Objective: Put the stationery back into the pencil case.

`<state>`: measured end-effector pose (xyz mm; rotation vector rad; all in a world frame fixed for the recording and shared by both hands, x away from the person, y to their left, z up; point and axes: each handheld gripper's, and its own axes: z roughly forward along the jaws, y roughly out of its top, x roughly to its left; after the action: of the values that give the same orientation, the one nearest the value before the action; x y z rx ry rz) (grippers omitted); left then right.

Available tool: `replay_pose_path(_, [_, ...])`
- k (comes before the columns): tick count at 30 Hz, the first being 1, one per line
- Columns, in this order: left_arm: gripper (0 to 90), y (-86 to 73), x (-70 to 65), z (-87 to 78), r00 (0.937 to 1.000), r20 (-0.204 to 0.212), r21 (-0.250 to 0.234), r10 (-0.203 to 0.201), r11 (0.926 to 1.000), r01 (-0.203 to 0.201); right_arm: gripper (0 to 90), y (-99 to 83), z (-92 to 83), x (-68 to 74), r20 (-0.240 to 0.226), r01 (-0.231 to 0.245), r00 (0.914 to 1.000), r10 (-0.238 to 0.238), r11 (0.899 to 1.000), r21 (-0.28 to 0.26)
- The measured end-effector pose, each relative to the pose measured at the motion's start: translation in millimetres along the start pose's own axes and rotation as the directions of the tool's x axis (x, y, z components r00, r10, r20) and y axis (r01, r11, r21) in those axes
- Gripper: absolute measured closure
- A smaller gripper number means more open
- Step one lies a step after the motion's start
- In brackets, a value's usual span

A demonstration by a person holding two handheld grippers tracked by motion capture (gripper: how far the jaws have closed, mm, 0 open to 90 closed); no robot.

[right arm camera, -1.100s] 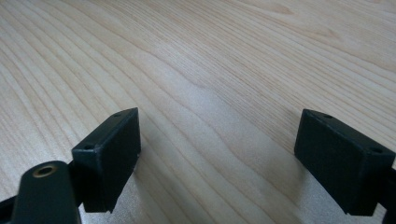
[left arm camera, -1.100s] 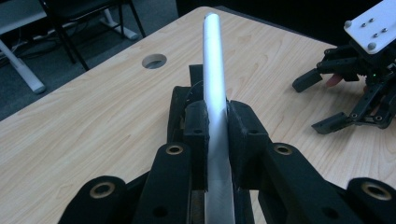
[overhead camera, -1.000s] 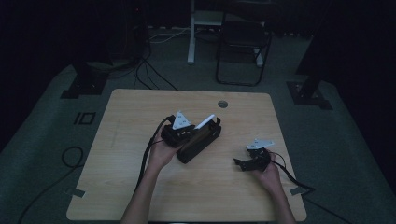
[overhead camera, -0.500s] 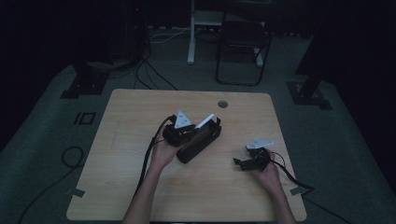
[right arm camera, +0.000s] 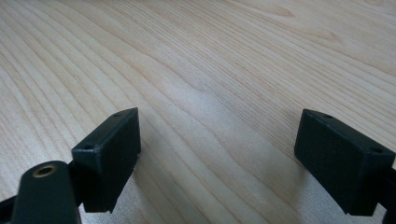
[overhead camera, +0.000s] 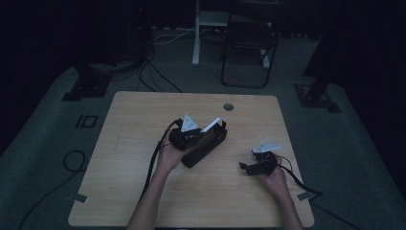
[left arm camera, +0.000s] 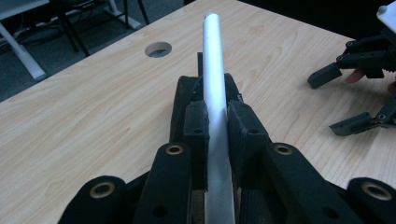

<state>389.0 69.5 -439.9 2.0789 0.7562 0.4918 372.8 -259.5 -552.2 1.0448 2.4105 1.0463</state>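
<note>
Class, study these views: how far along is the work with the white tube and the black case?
Done: the left gripper has clamped the white tube.
In hand: it holds the tube over the black case.
Left: the tube is not yet set down; the right gripper waits open above the bare table.

One white tube (left arm camera: 215, 88); one black case (overhead camera: 207, 143); two hand-held grippers; one table (overhead camera: 143, 120); one chair (overhead camera: 249, 43).

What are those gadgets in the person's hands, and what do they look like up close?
Both are black hand-held grippers. The left gripper has blocky black pads and brass-ringed holes in its links. The right gripper has the same rectangular pads. Each carries a grey three-cornered plate and trails a black cable. The forearms are bare.
</note>
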Motion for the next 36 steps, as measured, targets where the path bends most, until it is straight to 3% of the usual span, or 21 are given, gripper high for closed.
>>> replay_pose_path(26, [79.0,-13.1,-1.1,25.0,0.9999,-0.006,0.079,-0.01,0.9968,0.01,14.2,0.0,0.0,-0.1,0.001,0.001,1.0,-0.001,1.0,0.0])
replay_pose_path(36, [78.9,-14.2,-2.2,29.9,0.9998,-0.001,0.084,-0.018,0.9963,0.018,14.2,-0.1,0.1,0.0,0.001,0.001,1.0,-0.001,1.0,-0.001])
